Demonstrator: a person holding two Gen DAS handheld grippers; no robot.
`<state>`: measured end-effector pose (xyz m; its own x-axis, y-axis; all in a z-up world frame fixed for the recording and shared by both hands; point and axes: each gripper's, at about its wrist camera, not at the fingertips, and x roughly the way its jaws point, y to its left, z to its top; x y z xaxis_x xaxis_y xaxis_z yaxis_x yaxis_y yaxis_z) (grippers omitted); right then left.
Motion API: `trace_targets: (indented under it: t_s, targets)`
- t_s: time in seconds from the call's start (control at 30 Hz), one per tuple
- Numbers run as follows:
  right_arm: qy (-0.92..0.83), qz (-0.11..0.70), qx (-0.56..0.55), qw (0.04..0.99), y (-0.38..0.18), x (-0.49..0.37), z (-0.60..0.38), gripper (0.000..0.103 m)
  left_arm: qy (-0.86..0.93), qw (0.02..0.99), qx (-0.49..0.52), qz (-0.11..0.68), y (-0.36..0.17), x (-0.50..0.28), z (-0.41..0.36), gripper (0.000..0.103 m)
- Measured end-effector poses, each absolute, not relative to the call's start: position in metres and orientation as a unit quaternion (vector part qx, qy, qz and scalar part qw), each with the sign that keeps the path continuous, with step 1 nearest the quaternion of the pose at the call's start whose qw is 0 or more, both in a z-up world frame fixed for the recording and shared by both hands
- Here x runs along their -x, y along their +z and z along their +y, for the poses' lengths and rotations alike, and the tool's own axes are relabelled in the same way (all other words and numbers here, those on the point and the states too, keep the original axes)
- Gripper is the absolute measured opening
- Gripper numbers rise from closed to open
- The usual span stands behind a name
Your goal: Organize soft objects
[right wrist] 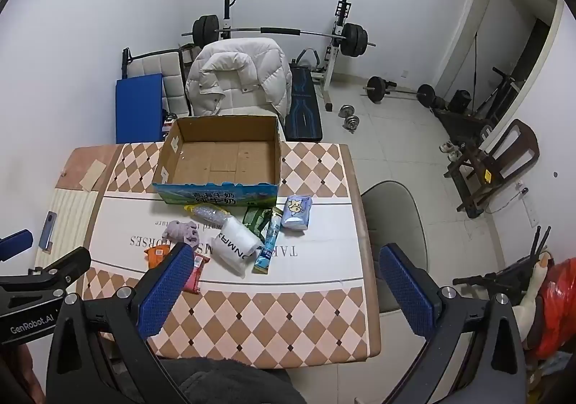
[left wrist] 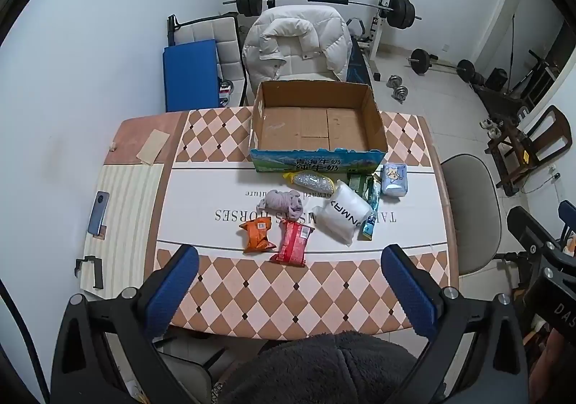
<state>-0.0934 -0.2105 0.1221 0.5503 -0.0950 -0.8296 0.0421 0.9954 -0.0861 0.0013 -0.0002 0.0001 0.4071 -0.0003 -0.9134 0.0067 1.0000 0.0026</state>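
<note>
above the table (left wrist: 306, 299), both grippers (left wrist: 288, 281) (right wrist: 284, 281) hang wide apart, holding nothing.

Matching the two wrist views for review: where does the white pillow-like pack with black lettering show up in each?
Left wrist: white pack right of centre on the table, right of the red packet.
Right wrist: white pack near centre, just beyond the left fingertip.
Shared landmark: the cardboard box behind it.

Left hand-held gripper (left wrist: 288, 271) gapes above snack packets (left wrist: 291, 242) before the cardboard box (left wrist: 316, 159).
</note>
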Motion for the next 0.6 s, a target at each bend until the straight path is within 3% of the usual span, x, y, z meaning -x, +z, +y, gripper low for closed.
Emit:
trace_targets:
  t_s: [0.6]
  targets:
    - [-0.042, 0.459, 0.044, 0.886, 0.136, 0.104, -0.2, 0.103, 0.0, 0.846, 0.002, 0.533, 0.001, 0.001, 0.0, 0.103]
